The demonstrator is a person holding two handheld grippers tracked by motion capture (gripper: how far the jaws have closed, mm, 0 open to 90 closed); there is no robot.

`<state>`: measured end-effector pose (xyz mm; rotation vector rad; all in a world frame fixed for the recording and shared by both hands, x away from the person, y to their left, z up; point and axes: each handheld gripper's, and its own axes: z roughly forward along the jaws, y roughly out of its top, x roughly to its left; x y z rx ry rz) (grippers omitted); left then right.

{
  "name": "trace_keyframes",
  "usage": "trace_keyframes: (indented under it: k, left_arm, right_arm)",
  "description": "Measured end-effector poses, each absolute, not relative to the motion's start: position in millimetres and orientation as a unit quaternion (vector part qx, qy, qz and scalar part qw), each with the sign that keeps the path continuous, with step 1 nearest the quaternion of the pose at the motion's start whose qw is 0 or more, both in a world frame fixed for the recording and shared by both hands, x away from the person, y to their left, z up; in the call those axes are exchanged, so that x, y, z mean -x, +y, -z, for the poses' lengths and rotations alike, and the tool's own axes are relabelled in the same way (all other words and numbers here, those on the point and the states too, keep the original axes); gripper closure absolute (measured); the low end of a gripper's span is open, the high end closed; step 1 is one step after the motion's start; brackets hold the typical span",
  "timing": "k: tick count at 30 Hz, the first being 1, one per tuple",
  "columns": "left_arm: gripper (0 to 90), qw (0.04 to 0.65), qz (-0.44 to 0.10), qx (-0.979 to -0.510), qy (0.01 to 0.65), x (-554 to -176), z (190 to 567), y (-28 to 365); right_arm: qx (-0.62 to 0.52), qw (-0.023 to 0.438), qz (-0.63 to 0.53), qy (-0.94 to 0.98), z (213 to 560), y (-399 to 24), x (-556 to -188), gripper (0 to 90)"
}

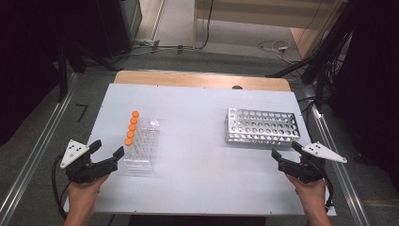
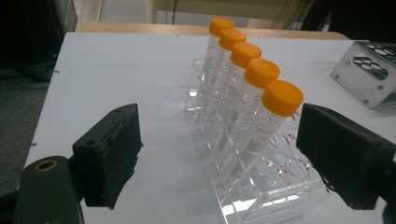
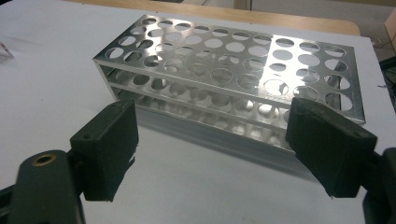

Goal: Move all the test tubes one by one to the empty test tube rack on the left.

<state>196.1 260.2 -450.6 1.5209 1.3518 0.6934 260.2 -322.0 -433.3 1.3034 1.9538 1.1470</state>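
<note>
A clear plastic rack (image 1: 141, 143) stands left of the table's middle, holding a row of several tubes with orange caps (image 1: 131, 127). My left gripper (image 1: 107, 149) sits just left of the rack's near end, open, nothing between its jaws. In the left gripper view the clear rack (image 2: 243, 163) and its orange-capped tubes (image 2: 261, 98) lie ahead of the left gripper (image 2: 219, 154). A metal rack (image 1: 262, 126) full of empty holes stands at the right. My right gripper (image 1: 286, 149) hovers open just in front of it. The metal rack (image 3: 233, 79) spans the right gripper view beyond the right gripper (image 3: 212, 149).
The white tabletop (image 1: 197, 169) has bare room between the two racks and along the near edge. A wooden strip (image 1: 202, 79) runs along the far edge. Metal rails (image 1: 33, 155) flank the table on both sides, and cables lie on the floor beyond.
</note>
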Motion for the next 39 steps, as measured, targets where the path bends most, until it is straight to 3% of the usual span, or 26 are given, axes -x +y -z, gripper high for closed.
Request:
trace_keyframes:
  k: [39]
  left_arm:
    - [14.9,0.468,-0.284,-0.627,0.555,-191.4,454.8,264.0]
  right_arm:
    - [-0.510,0.274,-0.420,0.699,434.8,-350.0,-252.7,15.5]
